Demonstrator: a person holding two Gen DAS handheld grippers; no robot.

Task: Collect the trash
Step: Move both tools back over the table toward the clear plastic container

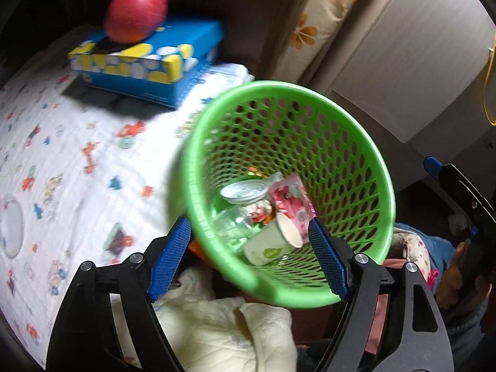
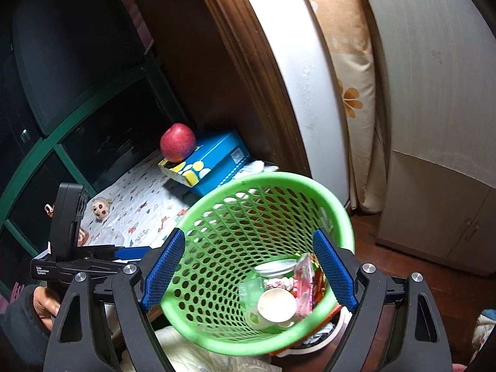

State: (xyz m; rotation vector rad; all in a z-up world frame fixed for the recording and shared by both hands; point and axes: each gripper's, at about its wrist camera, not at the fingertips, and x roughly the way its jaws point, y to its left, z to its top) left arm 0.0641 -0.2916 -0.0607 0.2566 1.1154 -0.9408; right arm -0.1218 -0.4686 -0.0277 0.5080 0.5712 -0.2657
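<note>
Green basket [image 2: 266, 257] of trash, tilted between wide-spread right gripper [image 2: 246, 268]; left gripper [image 1: 248, 259] released beside rim. Best kept level, mouth up, cup [image 2: 276, 307] inside.

green basket [image 1: 356, 161], red apple [image 1: 136, 12]

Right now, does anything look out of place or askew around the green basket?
The red apple sits on top of the blue tissue box, an odd perch. The green basket is tilted, its trash heaped against the low side.
</note>
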